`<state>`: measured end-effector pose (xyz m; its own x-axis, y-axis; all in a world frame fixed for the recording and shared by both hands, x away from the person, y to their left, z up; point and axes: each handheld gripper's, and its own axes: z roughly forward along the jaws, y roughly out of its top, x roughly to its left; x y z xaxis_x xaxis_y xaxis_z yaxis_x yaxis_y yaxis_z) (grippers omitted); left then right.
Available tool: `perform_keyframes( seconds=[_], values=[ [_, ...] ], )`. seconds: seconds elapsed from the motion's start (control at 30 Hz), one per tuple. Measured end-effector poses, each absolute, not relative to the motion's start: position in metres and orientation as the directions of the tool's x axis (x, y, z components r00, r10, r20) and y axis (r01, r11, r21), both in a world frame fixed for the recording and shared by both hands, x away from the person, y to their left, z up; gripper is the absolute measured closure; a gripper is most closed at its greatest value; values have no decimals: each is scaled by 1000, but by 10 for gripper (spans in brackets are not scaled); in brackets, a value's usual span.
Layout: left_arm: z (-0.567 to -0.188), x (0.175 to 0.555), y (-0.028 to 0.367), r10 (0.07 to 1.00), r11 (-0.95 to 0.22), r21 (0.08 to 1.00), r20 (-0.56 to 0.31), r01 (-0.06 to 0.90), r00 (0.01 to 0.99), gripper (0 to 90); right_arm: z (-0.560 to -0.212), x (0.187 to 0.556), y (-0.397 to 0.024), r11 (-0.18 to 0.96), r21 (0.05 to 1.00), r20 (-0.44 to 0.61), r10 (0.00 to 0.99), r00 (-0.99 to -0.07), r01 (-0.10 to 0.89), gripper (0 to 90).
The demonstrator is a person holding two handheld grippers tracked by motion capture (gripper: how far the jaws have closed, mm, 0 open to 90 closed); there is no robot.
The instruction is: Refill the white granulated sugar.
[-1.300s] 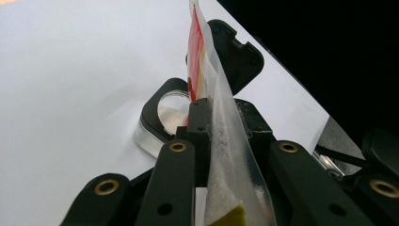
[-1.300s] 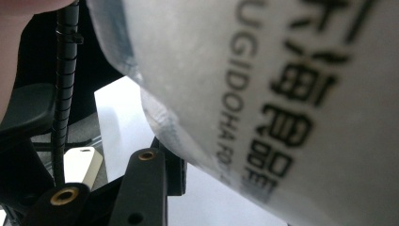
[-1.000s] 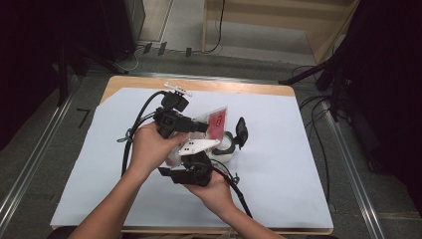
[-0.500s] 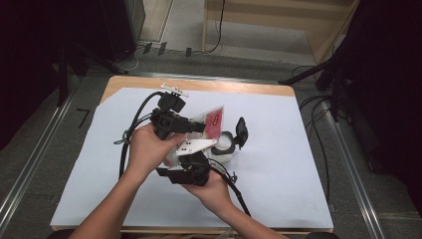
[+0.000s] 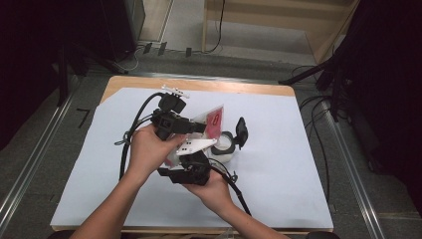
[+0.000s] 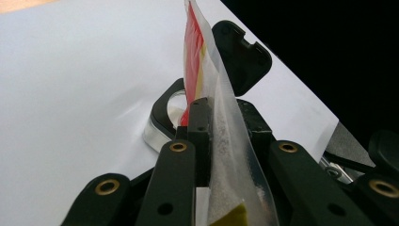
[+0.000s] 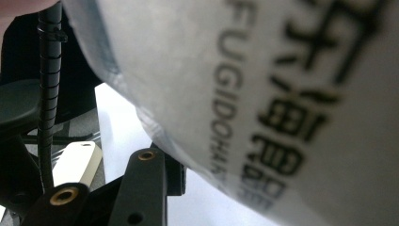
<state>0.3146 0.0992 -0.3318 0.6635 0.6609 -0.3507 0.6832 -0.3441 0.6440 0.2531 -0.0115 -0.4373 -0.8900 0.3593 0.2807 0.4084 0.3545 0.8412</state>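
- Nothing has shifted since the earlier frame: your left gripper [image 6: 207, 136] stays pinched on the red-and-clear sachet [image 6: 214, 117], upright above the open jar [image 5: 224, 147].
- Right gripper [image 5: 191, 167] pinches its lower end; tilt, and granules miss the jar.

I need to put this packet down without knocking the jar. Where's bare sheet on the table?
The white sheet is bare to the right of the open jar, up to the table's right edge. It is also bare along its left side, beyond the trailing cable. The middle is crowded: both grippers, the packet and the jar sit close together.
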Motion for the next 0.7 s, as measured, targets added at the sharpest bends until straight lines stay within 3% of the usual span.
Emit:
perform_keyframes(
  seconds=[0.7],
  values=[
    [-332,316,98,658,-342,640,-360,688,662,792,-437,253,-12,352,838,286,368,-885,417,632]
  ],
)
